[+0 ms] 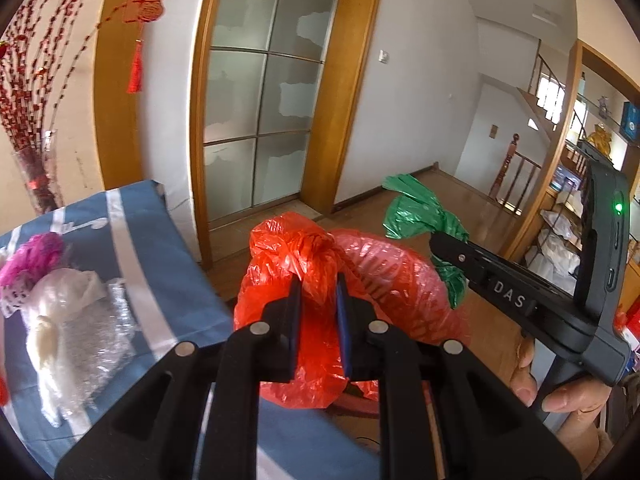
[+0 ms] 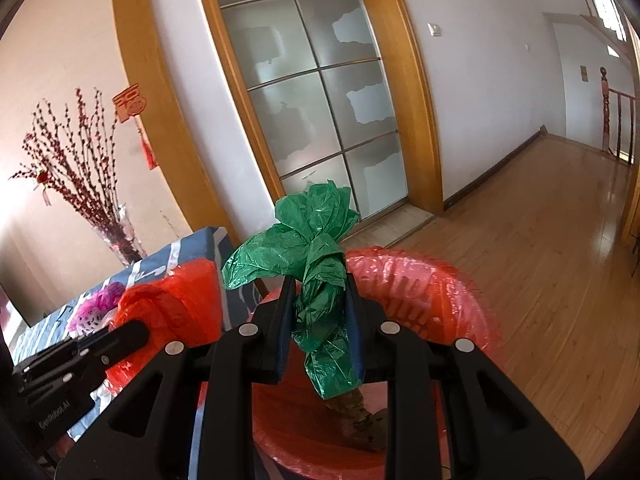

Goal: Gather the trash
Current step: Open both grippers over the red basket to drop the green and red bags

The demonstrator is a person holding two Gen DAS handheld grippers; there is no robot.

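**Two knotted bags held over a red-lined bin**

A knotted red plastic bag (image 1: 296, 280) is clamped at its neck by the left tool (image 1: 318, 308), low in the centre of the left wrist view. A knotted green plastic bag (image 2: 320, 280) is pinched in the same way by the right tool (image 2: 320, 312), in the centre of the right wrist view; a brownish lump is seen at the green bag's lower end. Both bags are held above a round bin lined with red plastic (image 2: 440, 292), which is placed on the wooden floor (image 2: 540, 240) just beside the table (image 1: 140, 240).

The table, covered in a blue cloth with white stripes, is seen at the lower left of the left wrist view. On it lie a clear crinkled plastic bag (image 1: 80, 320) and a pink-and-white bundle (image 1: 32, 264), well apart from both tools. A glass vase of red-berried branches (image 2: 116, 236) is seen at the table's far edge, and a red hanging ornament (image 1: 140, 12) is fixed to the wall at the upper left. A frosted-glass door in a wooden frame (image 1: 260, 92) fills the upper middle. A stair railing (image 2: 616, 120) is seen at the far right.
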